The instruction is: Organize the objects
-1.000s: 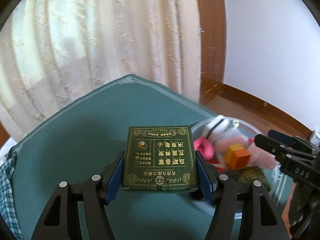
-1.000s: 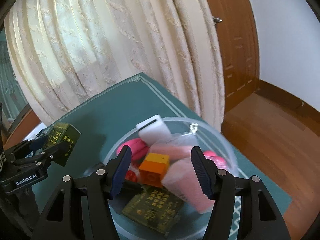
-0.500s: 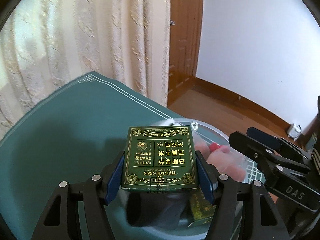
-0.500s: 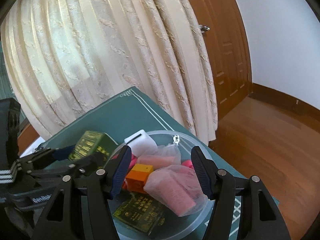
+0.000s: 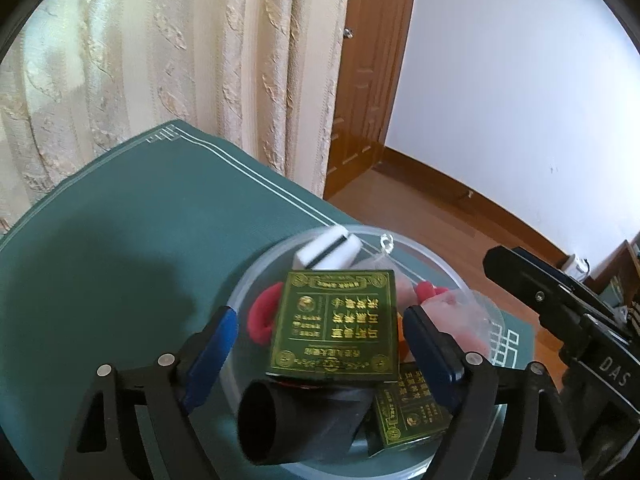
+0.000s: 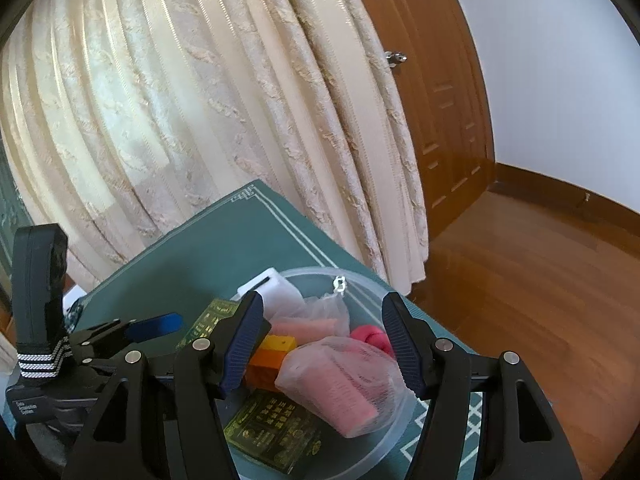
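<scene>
A dark green box with gold print [image 5: 336, 326] lies tilted on top of the things in the clear plastic bowl [image 5: 440, 266]. My left gripper [image 5: 320, 320] hangs over it with its jaws opening. The box is between the blue pads, with a gap on each side. The right wrist view shows the same box [image 6: 208, 322] beside the left gripper's blue finger [image 6: 156, 326]. My right gripper [image 6: 323, 312] stands open above the bowl [image 6: 360, 276], holding nothing. It also reaches in from the right in the left wrist view [image 5: 560, 308].
The bowl holds a second green box [image 6: 272, 432], an orange block [image 6: 272, 354], a pink roll in a mesh bag [image 6: 340, 384], a white item [image 5: 328, 250], a red piece [image 5: 262, 316] and a black tube [image 5: 288, 424]. The green tablecloth [image 5: 140, 240] ends near the curtain [image 6: 200, 120].
The left gripper carried the green box from over the cloth to above the bowl. Its jaws then widened and the box dropped out of the grip onto the bowl's contents.
</scene>
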A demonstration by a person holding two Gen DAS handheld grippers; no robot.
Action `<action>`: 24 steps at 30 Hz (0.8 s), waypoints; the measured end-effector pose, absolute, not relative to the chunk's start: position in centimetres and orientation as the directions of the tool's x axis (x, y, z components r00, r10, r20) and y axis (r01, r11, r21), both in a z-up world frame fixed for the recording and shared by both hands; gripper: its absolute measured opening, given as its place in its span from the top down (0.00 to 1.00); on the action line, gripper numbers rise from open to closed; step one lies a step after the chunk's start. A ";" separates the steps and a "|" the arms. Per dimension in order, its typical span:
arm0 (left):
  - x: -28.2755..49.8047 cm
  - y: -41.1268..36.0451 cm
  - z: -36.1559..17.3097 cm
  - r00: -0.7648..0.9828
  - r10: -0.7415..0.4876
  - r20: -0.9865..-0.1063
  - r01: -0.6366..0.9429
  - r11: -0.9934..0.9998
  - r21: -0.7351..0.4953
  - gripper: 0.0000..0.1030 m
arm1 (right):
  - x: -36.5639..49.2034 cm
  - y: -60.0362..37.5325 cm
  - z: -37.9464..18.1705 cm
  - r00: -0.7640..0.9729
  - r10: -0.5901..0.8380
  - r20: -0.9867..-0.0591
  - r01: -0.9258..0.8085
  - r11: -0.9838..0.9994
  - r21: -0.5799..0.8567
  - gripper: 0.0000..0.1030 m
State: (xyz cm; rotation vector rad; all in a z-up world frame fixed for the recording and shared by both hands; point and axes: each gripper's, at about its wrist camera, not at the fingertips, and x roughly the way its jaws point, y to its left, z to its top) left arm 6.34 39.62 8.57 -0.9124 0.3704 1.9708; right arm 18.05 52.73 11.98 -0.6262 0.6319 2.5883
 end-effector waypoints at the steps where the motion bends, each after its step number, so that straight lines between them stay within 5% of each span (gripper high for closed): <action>1: 6.3 39.4 8.9 -0.327 0.614 -0.718 -0.829 -0.551 -0.093 0.12 | 18.1 52.7 12.0 -0.819 0.275 -0.504 -0.477 -0.815 0.329 0.38; 12: 5.8 35.5 11.7 -0.478 0.588 -0.653 -0.759 -0.650 -0.030 0.01 | 18.4 51.6 11.7 -0.807 0.263 -0.529 -0.477 -0.819 0.320 0.38; 24: 8.6 32.4 10.5 -0.545 0.510 -0.665 -0.713 -0.700 0.048 0.00 | 20.7 47.0 8.6 -0.720 0.200 -0.664 -0.428 -0.882 0.198 0.24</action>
